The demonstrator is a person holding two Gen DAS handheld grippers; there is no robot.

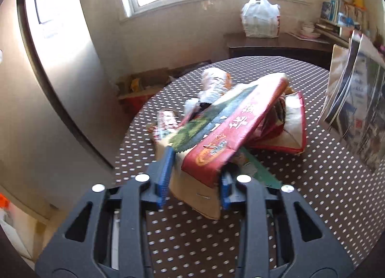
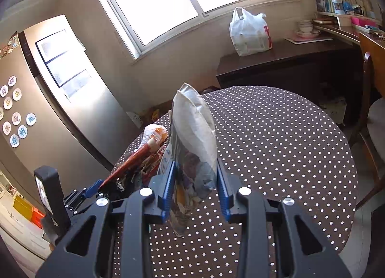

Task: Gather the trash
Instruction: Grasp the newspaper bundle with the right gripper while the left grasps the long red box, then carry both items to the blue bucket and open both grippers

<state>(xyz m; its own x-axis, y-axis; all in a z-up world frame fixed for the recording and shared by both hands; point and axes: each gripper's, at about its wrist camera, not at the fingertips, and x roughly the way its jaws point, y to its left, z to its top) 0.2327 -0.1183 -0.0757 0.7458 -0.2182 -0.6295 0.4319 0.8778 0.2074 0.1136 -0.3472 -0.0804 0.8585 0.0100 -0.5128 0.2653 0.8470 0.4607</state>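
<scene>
In the left wrist view my left gripper [image 1: 195, 177] is shut on the near edge of a red and green paper bag [image 1: 223, 129] that lies open on the polka-dot table [image 1: 312, 181], with wrappers [image 1: 216, 83] inside and behind it. In the right wrist view my right gripper [image 2: 196, 181] is shut on a folded magazine or newspaper [image 2: 192, 133] and holds it upright above the table [image 2: 276, 153]. The red bag [image 2: 134, 160] and the left gripper [image 2: 91, 189] lie to its left.
A fridge [image 2: 79, 119] stands left of the table. A white plastic bag [image 2: 250, 32] sits on a dark sideboard [image 2: 288, 61] under the window. A chair [image 2: 370, 114] is at the right. The held magazine shows at the right edge of the left wrist view [image 1: 356, 100].
</scene>
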